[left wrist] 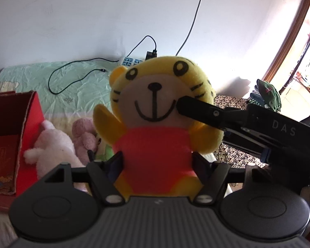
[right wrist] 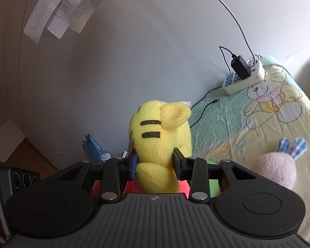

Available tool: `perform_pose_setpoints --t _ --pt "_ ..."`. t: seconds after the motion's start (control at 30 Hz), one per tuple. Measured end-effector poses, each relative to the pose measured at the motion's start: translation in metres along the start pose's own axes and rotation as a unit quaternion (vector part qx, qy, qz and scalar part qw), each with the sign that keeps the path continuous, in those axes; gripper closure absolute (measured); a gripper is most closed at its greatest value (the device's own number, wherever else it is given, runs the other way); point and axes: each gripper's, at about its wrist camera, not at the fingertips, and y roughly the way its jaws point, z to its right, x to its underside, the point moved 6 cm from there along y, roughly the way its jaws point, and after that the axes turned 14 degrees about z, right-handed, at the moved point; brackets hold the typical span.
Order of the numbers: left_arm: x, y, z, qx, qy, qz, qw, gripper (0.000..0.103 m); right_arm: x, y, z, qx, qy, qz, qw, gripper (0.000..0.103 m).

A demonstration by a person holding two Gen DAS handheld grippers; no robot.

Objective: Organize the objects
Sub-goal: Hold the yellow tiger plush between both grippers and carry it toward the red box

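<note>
A yellow tiger plush [left wrist: 155, 95] in a red shirt is held up above the bed, facing the left wrist camera. My left gripper [left wrist: 157, 163] is shut on its red body, one pad pressing each side. My right gripper [right wrist: 155, 161] is shut on the plush [right wrist: 159, 128] from the side, squeezing its head and shoulder. In the left wrist view one of its black fingers [left wrist: 188, 107] lies against the plush's cheek, and the other finger is hidden behind the head.
An open red box [left wrist: 31, 111] stands at the left on the bed, with a white plush [left wrist: 51, 144] and a pink plush [left wrist: 83, 136] beside it. A power strip [right wrist: 243, 80] and black cable lie by the wall. A pink rabbit plush [right wrist: 277, 165] lies at the right.
</note>
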Motion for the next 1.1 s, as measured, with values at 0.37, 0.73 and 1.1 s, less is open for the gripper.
perform_pose_setpoints --t 0.37,0.73,1.1 --pt "-0.017 -0.054 -0.037 0.014 0.032 0.04 0.9986 0.033 0.026 0.015 -0.06 -0.009 0.008 0.03 0.999 0.066" --pt "-0.035 -0.117 -0.172 -0.022 0.005 0.067 0.9975 0.033 0.104 0.103 -0.144 -0.038 0.016 -0.001 0.999 0.066" --pt "-0.018 -0.092 -0.241 0.012 -0.04 0.022 0.9989 0.031 0.141 0.146 -0.171 0.094 -0.141 -0.021 0.985 0.066"
